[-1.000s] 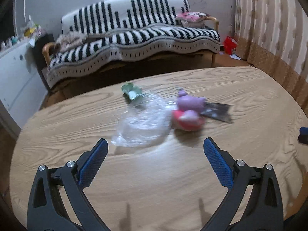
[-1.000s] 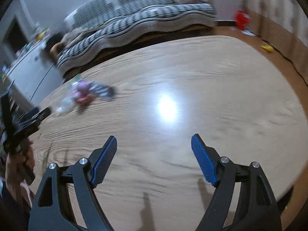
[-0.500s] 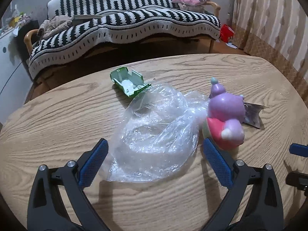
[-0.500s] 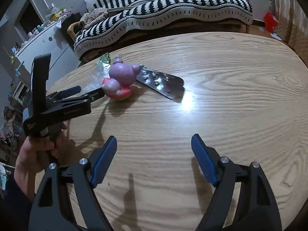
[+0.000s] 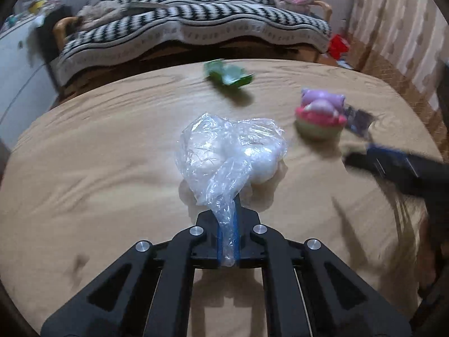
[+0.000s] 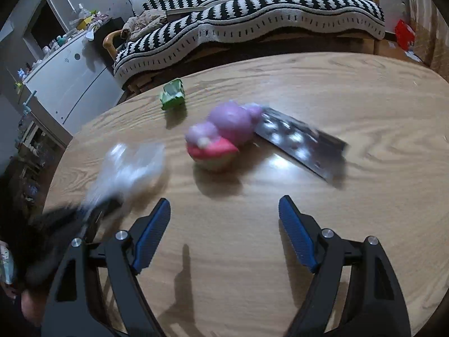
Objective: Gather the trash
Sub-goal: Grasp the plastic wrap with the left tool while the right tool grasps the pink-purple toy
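My left gripper (image 5: 228, 219) is shut on the near tail of a crumpled clear plastic bag (image 5: 233, 151), which bunches up just ahead of its tips. The same bag (image 6: 132, 165) shows blurred at the left of the right wrist view. A torn green wrapper (image 5: 227, 74) lies near the table's far edge. A silver blister pack (image 6: 301, 140) lies flat behind a purple and pink toy (image 6: 219, 137). My right gripper (image 6: 224, 216) stands open over bare wood, short of the toy and the pack, with nothing between its fingers.
The round wooden table (image 6: 364, 90) carries everything. Behind it stands a sofa under a black and white striped blanket (image 5: 196, 25). A white cabinet (image 6: 67, 84) stands at the left and a curtain (image 5: 401, 22) at the right. A hand holds the blurred left gripper (image 6: 53, 236).
My left gripper moved in over the plastic bag and shut on it, bunching it up. My right gripper swept left toward the toy and blister pack, staying open.
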A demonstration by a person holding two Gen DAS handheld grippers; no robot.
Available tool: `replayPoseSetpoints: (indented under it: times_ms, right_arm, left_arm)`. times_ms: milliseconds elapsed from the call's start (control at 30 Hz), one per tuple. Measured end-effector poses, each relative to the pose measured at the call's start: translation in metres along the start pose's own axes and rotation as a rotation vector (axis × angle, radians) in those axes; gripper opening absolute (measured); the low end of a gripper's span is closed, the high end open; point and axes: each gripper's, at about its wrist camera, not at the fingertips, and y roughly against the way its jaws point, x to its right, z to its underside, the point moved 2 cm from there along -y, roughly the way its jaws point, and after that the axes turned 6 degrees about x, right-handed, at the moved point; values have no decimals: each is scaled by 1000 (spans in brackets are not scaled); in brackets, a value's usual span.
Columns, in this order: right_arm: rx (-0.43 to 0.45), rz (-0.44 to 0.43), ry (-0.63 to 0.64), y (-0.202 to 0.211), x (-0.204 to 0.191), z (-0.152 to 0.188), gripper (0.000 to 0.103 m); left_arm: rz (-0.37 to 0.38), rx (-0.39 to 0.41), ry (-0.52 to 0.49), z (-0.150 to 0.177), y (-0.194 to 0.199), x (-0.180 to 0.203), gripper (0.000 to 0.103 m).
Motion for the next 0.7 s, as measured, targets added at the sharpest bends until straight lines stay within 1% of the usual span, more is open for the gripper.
replayPoseSetpoints:
  times_ms: [67,133,200,300,333,400,433,467,500,533,567,633,700]
  right_arm:
    - [6,14,-11,-13,-9,-12,77]
    - [7,17,-36,-24,-15,-23,77]
    - [13,35,-39,-34,-21,-30,77]
    - [29,79,-49,-44,-25,-36,76]
    - [35,91,-49,-47,-26,-36,70]
    - [33,127,-28,-52,-29,-34,51]
    - [39,125,-17,-53,-31,-33,47]
    - [46,126,-9,-51,-31,-32,46]
    - [44,115,-2,-49,-32,-30,43]
    - [32,82,1,-45,-35,-28,42]
    - [30,67,5,-40,-37,-25,42]
    - [44,39,41,-23,-46,-20,42]
    - [42,-13,90,-2,-54,-13,42]
  left_arm:
    - [-32,-5,40,8,18,-11,4]
    - [-50,8,78,17,40,-19,4]
    - [-76,19,92,26,57,-22,4]
    - [-89,23,101,38,70,-23,4]
    - [-96,25,92,41,72,-23,4]
    - [-111,28,79,45,73,-24,4]
    - [-119,27,79,46,73,-25,4]
    - [-121,25,84,48,73,-27,4]
    - [-118,19,92,49,73,-29,4]
    - [-117,18,93,48,71,-31,4]
    - [-119,20,96,46,71,-32,4]
    - [-112,30,109,43,71,-32,4]
    - [-102,40,118,39,72,-29,4]
